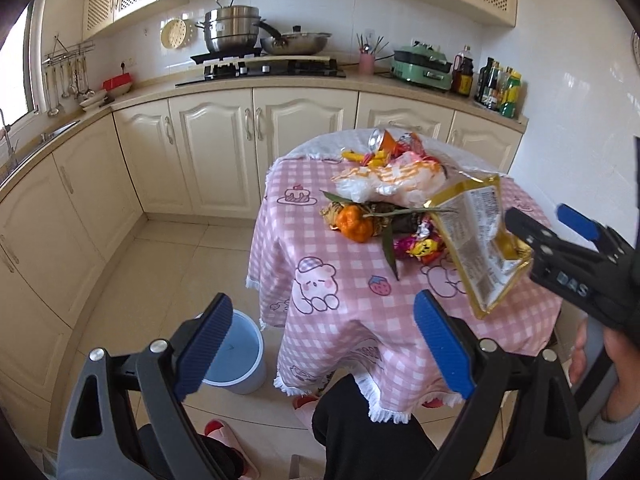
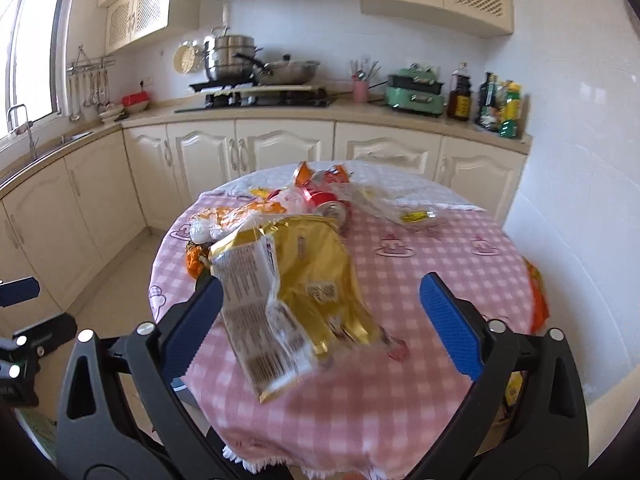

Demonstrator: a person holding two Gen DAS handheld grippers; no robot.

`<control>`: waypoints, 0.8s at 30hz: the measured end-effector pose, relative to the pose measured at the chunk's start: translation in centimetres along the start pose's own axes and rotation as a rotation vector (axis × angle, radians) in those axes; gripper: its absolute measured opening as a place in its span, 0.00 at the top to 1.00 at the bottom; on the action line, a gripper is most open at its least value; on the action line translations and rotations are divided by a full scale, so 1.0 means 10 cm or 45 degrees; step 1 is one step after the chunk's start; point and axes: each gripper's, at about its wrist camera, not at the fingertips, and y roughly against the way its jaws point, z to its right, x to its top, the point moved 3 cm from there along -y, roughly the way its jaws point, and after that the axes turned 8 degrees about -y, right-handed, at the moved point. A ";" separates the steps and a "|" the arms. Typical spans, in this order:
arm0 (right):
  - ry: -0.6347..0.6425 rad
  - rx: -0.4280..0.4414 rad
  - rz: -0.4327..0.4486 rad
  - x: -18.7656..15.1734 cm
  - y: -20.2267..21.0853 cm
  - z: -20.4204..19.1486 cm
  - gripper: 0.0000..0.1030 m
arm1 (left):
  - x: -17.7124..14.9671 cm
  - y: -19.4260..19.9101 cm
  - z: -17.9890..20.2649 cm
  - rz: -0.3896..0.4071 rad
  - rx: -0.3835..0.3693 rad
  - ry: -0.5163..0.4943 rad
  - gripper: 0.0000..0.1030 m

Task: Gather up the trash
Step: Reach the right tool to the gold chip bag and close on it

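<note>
A pile of trash lies on the pink checked tablecloth (image 1: 320,248): a white plastic bag (image 1: 384,178), a tangerine (image 1: 354,220), a crushed can (image 1: 378,140) and candy wrappers (image 1: 420,246). A gold snack packet (image 1: 476,236) hangs in the air in front of my right gripper (image 1: 536,224), whose fingers stand wide apart. In the right wrist view the packet (image 2: 296,292) lies loose between the open fingers (image 2: 448,320), blurred, above the table (image 2: 440,248). My left gripper (image 1: 324,340) is open and empty, above the table's left edge and a blue bin (image 1: 240,356) on the floor.
Cream cabinets (image 1: 224,148) line the walls, with a stove (image 1: 260,68), pots (image 1: 232,28) and bottles (image 1: 500,84) on the counter. A sink (image 1: 32,148) is at the left. The person's legs (image 1: 360,432) and pink slippers (image 1: 224,436) are below the table edge.
</note>
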 end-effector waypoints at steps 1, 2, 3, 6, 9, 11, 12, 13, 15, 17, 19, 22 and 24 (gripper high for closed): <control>-0.002 0.007 -0.018 0.01 -0.08 0.00 0.14 | 0.01 -0.03 -0.01 -0.006 0.004 0.002 0.13; -0.009 0.022 -0.046 0.01 -0.18 0.00 0.19 | 0.02 -0.06 -0.03 -0.012 0.007 0.005 0.13; -0.017 0.030 -0.064 0.02 -0.25 0.00 0.23 | 0.03 -0.08 -0.06 -0.019 0.009 0.009 0.13; -0.047 0.082 -0.125 0.01 -0.44 0.05 0.65 | 0.08 -0.16 -0.08 -0.027 0.008 0.006 0.13; -0.084 0.114 -0.141 0.01 -0.47 0.16 0.81 | 0.15 -0.23 -0.08 -0.030 -0.009 0.001 0.13; -0.110 0.138 -0.140 0.00 -0.43 0.23 0.83 | 0.24 -0.28 -0.07 -0.020 -0.034 0.005 0.13; -0.120 0.143 -0.134 0.01 -0.40 0.28 0.85 | 0.27 -0.30 -0.06 -0.018 -0.040 0.007 0.13; -0.125 0.137 -0.118 0.01 -0.36 0.32 0.85 | 0.32 -0.33 -0.05 -0.017 -0.052 0.012 0.13; -0.140 0.125 -0.083 0.02 -0.28 0.39 0.87 | 0.43 -0.40 -0.01 -0.005 -0.092 0.026 0.13; -0.153 0.097 -0.022 0.06 -0.17 0.50 0.88 | 0.55 -0.49 0.05 -0.003 -0.107 0.023 0.13; -0.162 0.066 0.018 0.10 -0.12 0.57 0.88 | 0.68 -0.59 0.12 -0.008 -0.137 0.018 0.13; -0.179 0.065 0.036 0.16 -0.13 0.64 0.88 | 0.88 -0.74 0.25 0.004 -0.159 -0.010 0.13; -0.187 0.068 0.043 0.20 -0.17 0.67 0.88 | 1.03 -0.87 0.40 -0.007 -0.211 -0.080 0.13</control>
